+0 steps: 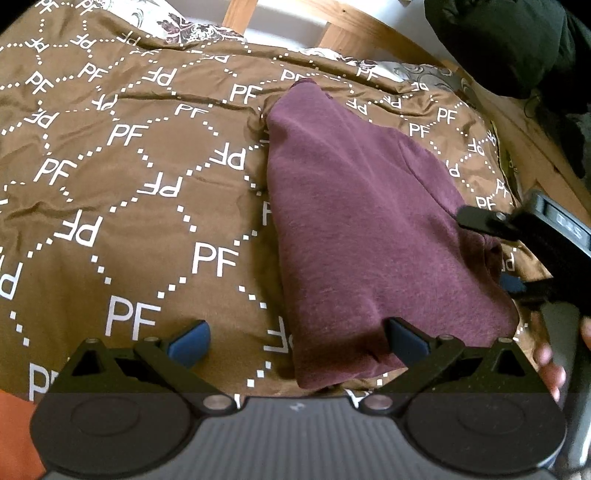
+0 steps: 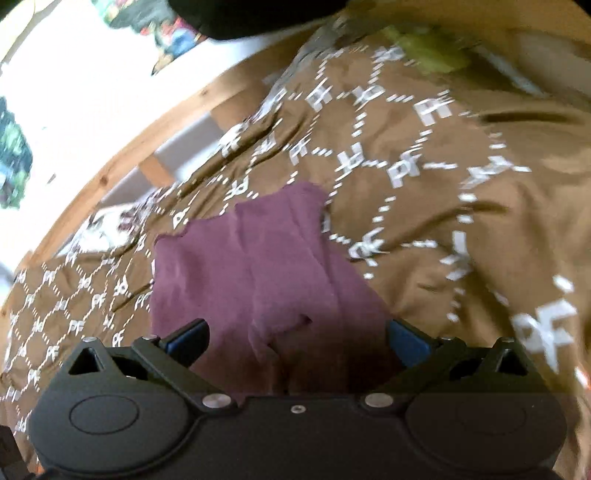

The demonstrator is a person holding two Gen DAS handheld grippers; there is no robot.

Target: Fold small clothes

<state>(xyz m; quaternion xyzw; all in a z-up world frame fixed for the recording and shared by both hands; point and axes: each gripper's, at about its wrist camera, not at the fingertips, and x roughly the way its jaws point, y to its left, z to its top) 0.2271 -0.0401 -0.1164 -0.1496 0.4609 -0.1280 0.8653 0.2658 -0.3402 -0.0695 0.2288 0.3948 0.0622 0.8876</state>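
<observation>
A maroon garment (image 1: 354,229) lies folded into a long narrow shape on the brown bedspread (image 1: 140,192). My left gripper (image 1: 297,341) is open and empty, just above the garment's near left corner. The right gripper (image 1: 491,251) shows at the garment's right edge in the left wrist view. In the right wrist view the garment (image 2: 258,269) lies under and ahead of my right gripper (image 2: 297,341), which is open with the cloth's near edge between its jaws. The right wrist view is blurred.
The bedspread (image 2: 461,177) has white PF letters and dotted diamonds. A wooden bed frame (image 1: 369,26) runs along the far edge. A dark cloth heap (image 1: 517,40) sits at the far right. A floral sheet (image 1: 184,26) shows near the head.
</observation>
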